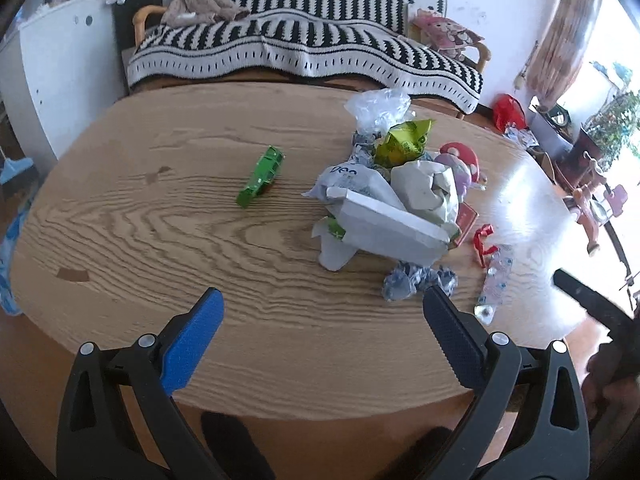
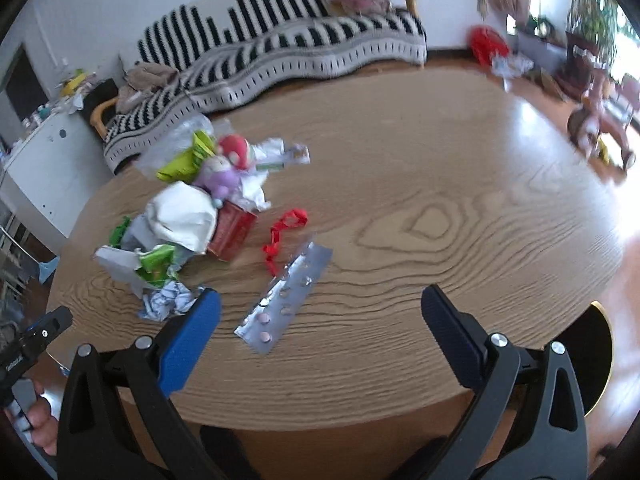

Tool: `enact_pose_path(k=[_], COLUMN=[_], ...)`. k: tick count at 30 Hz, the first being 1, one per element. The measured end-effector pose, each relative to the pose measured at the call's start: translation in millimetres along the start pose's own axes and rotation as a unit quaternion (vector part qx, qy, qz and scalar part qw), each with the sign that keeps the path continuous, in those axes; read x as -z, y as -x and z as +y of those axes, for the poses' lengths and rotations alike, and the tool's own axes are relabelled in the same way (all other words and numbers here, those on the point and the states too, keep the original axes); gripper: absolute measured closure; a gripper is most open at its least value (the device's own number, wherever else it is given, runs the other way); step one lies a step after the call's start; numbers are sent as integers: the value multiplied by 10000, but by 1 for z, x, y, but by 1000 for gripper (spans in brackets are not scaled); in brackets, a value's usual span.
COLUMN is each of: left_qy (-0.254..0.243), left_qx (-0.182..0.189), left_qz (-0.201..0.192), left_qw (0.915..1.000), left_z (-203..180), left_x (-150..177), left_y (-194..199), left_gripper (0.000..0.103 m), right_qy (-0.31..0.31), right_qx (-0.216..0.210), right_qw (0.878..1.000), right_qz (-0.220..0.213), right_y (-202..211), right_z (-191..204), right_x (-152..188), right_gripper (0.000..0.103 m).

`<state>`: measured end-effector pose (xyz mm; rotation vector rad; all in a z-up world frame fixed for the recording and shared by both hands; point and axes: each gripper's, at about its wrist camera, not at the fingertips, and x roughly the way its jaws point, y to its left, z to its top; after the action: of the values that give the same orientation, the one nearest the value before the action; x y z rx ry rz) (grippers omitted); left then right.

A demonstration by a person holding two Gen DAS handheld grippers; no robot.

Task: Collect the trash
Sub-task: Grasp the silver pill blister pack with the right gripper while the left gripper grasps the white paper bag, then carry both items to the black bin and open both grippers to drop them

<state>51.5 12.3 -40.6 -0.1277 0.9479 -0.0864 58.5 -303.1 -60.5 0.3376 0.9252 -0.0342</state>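
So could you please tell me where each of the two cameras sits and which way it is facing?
Left wrist: sits on the left claw, open over the table's near edge, facing the trash pile and sofa; the person's feet show below.
Right wrist: sits on the right claw, open, facing the pill strip; the left claw and its hand show at lower left.
Shared: table, pile, pill strip, red ribbon, sofa.

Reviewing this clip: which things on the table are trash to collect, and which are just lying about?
Trash:
pill strip
red ribbon
green wrapper
crumpled paper
clear plastic bag
red box

Lying about:
plush doll, though it sits in the pile
striped sofa cover
tricycle
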Motion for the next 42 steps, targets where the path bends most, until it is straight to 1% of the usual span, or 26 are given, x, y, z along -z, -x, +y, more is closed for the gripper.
enact_pose_path(k=[2,7,10,12,15,16,19,20,21,22,23,24,25,27,30,33,34,35,36,37,38,41,42], left_qy=[243,798,1066,1178,1313,1386,1537,1640,1754,1861,1890,1840,1729,1630,1778,1767,1765,1786,1809,1856,1870,1769,1778], left_qx=[45,177,182,134,223,226,378,407,440,482,523,557,572,574,629,653,660,721,860,1002,1079,1147,1172], left_qz=[114,401,578,680,793,850,877,884,884,891,912,950,985,953,893,762,718,683,665,649,608,479,430], left_qw=[9996,9958,9925,9906,9879,9864,9835,9816,9795,9773,9763,9767,9783,9803,9780,9791,9794,9789,9775,9754,9745,9763,9761], left_z=[-1,1,-2,-5,-13,-17,-20,-21,-21,-21,-20,-21,-23,-20,-12,-9,-10,-11,-11,-12,-11,-14,-13], left_x=[-7,-22,-30,-34,-38,-39,-44,-47,-48,-49,-50,-52,-53,-53,-54,-51,-52,-52,-53,-54,-53,-55,-56], left_y=[-12,-38,-57,-68,-80,-83,-85,-86,-86,-86,-89,-90,-93,-94,-97,-94,-93,-93,-93,-92,-88,-79,-75], left_gripper=[6,6,6,6,6,6,6,6,6,6,6,6,6,6,6,7,12,24,29,40,55,68,70], right_qy=[-38,7,-63,-170,-205,-207,-168,-94,-12,106,173,199,190,190,212,208,229,231,232,237,248,254,242], right_qx=[-66,-170,-45,-67,-14,-11,-28,10,44,95,113,71,-14,-75,-81,-124,-114,-109,-116,-134,-134,-128,-132], right_qw=[9998,9984,9981,9975,9969,9967,9958,9963,9964,9965,9966,9965,9965,9966,9971,9972,9973,9974,9975,9977,9979,9983,9985], right_qz=[209,548,614,685,760,784,899,849,845,819,799,806,819,798,723,708,681,670,650,626,590,507,475], right_y=[-15,-44,-54,-59,-67,-70,-78,-77,-77,-77,-77,-76,-75,-70,-63,-58,-56,-55,-53,-51,-49,-44,-41], right_z=[4,21,23,24,23,23,25,26,29,32,33,34,33,30,24,23,22,22,21,21,21,20,18], right_x=[-3,-6,-8,-8,-7,-7,-4,-3,-2,-1,0,1,1,3,3,3,3,1,2,1,0,-3,-2], right_gripper=[10,11,11,11,11,13,21,27,37,45,59,65,68,69,69,69,69,69,69,69,69,69,69])
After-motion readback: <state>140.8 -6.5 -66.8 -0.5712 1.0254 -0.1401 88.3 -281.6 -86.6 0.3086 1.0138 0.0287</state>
